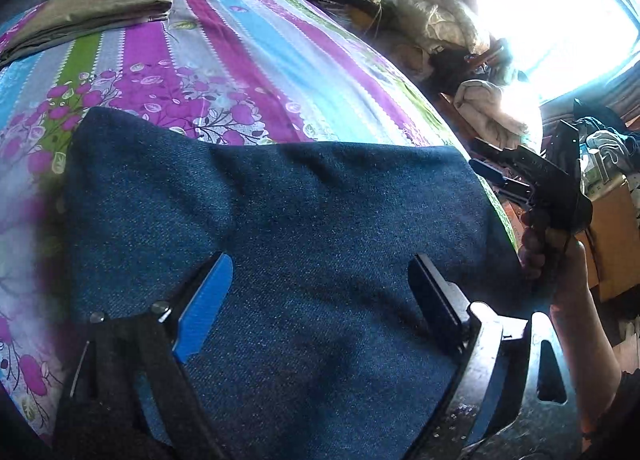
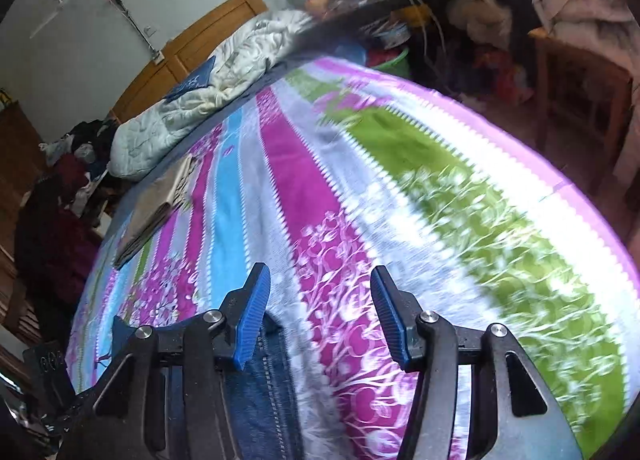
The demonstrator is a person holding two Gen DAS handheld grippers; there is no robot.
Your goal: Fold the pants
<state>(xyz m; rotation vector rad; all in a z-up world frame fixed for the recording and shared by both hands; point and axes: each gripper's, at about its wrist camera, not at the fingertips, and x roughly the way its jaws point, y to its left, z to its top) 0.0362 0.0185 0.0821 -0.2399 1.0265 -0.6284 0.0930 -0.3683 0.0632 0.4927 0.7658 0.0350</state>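
Hovering with fingers spread, the left hand-held gripper (image 1: 320, 292) and right hand-held gripper (image 2: 318, 316) grasp nothing; the folded pants (image 1: 280, 220) near the bed (image 1: 240, 60) edge could slip off.

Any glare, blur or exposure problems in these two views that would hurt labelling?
Left wrist view: the window is blown out to white, washing out the clutter beside it; the jeans stay sharp, though the left edge goes soft. Right wrist view: motion blur smears the striped bedsheet, worst on the green stripe; the right gripper stays crisp. Both show strong fisheye bending.
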